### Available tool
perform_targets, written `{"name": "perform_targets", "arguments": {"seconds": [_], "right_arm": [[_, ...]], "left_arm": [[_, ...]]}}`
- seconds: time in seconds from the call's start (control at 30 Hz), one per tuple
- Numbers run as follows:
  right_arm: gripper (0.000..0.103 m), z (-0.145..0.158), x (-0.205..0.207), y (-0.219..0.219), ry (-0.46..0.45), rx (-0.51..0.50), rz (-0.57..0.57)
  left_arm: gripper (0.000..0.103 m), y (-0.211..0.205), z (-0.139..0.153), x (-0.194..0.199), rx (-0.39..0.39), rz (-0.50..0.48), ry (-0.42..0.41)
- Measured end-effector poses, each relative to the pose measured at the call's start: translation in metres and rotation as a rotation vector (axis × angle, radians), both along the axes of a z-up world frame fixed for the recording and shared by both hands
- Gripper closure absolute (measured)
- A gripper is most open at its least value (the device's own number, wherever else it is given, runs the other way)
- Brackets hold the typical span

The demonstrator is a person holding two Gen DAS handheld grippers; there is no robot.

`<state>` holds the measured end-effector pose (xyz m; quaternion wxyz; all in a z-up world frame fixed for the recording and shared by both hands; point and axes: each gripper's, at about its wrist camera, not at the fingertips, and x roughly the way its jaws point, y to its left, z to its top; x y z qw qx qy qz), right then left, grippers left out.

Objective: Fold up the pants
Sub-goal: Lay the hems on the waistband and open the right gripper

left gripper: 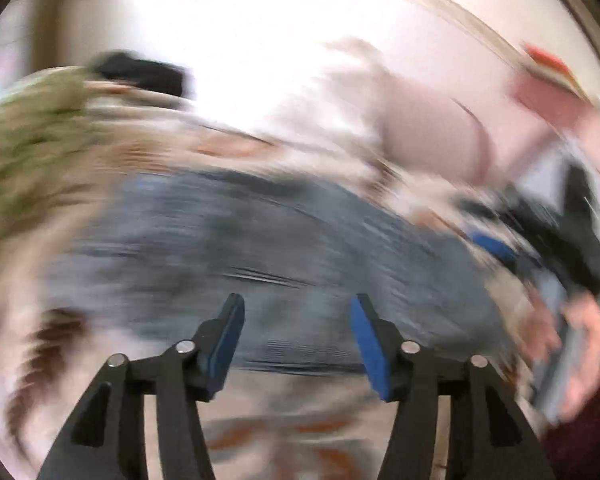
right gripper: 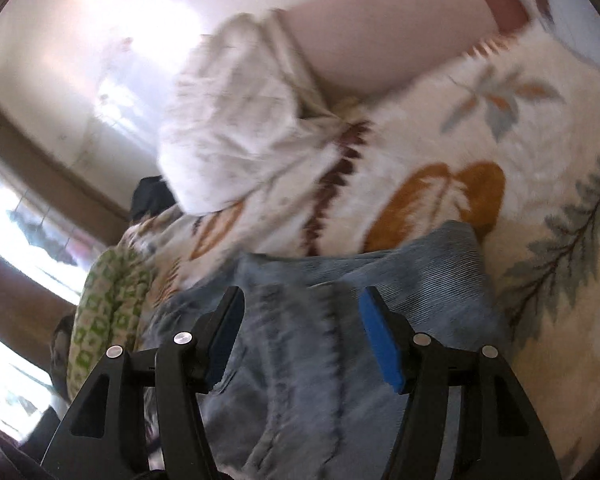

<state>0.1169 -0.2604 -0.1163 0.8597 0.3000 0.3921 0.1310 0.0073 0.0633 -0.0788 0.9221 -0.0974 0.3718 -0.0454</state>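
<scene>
The blue denim pants (left gripper: 260,240) lie folded on a leaf-patterned bedspread (right gripper: 460,140); the left wrist view is heavily motion-blurred. My left gripper (left gripper: 298,304) hovers over the near edge of the denim, open, with nothing between its blue pads. At the right of that view a hand (left gripper: 580,340) holds the other tool, and one of its blue pads (left gripper: 494,246) shows above the pants' right end. In the right wrist view my right gripper (right gripper: 302,296) is open just above the pants (right gripper: 320,360). The denim passes under its fingers and is not pinched.
A white crumpled cloth or pillow (right gripper: 236,128) and a pink pillow (right gripper: 380,32) lie beyond the pants. A green-patterned cloth (right gripper: 108,304) is bunched at the left edge of the bed. A dark object (left gripper: 140,74) sits behind, under bright window light.
</scene>
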Motion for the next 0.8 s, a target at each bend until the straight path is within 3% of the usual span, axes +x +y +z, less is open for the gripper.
{"name": "perform_targets", "arguments": {"seconds": [0.1, 0.27, 0.4, 0.53, 0.6, 0.7, 0.8], "right_arm": [[0.043, 0.015, -0.022, 0.024, -0.050, -0.075, 0.035], [0.042, 0.023, -0.048, 0.072, -0.083, -0.140, 0.127], [0.042, 0.034, -0.024, 0.140, -0.048, -0.253, 0.273], [0.042, 0.057, 0.019, 0.220, -0.021, -0.328, 0.459], [0.037, 0.065, 0.042, 0.270, -0.015, -0.375, 0.566], [0.035, 0.059, 0.069, 0.324, 0.028, -0.426, 0.671], [0.035, 0.038, 0.091, 0.365, 0.071, -0.506, 0.739]], "left_arm": [[0.037, 0.060, 0.002, -0.016, 0.000, 0.270, -0.025], [0.031, 0.124, -0.022, -0.018, -0.132, 0.529, 0.019], [0.029, 0.138, -0.034, -0.011, -0.167, 0.558, 0.053], [0.023, 0.127, -0.036, 0.007, -0.114, 0.513, 0.031], [0.023, 0.123, -0.042, 0.017, -0.099, 0.472, 0.059], [0.023, 0.117, -0.065, 0.038, -0.110, 0.382, 0.169], [0.023, 0.120, -0.066, 0.040, -0.161, 0.352, 0.140]]}}
